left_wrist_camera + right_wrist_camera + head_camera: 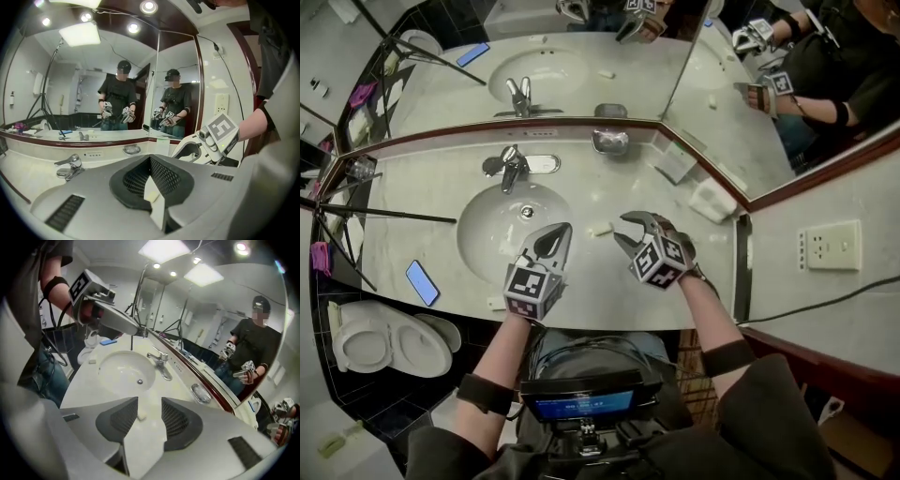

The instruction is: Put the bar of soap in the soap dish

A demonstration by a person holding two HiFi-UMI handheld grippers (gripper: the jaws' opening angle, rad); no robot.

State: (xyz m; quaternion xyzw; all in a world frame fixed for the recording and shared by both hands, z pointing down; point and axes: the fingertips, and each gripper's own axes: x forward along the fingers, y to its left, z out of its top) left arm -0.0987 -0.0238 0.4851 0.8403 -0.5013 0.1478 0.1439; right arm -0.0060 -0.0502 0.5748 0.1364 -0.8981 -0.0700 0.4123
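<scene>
The bar of soap (601,228) is a small, pale block. It lies flat on the bench (609,291), just to the right of the sink (487,230). The bench is smooth, light stone with faint cloudy marks. The sink is a round, white, shiny bowl.

We hold the right gripper (622,228) low over the soap, on the right side of the sink. Its fingers are spread apart. In the right gripper view the soap (142,416) sits in the gap between them, and they do not squeeze it. The inside of each finger is dark, with a bumpy grid on it.

We hold the left gripper (563,231) over the front right edge of the sink. Its fingers are pressed together with nothing in them.

The soap dish (610,142) is a shiny metal oval. It stands behind the sink and a bit to the right, next to the mirror (581,56). A shiny metal tap (511,169) stands at the back of the sink. A flat blue phone (422,282) lies on the bench to the front left of the sink.
</scene>
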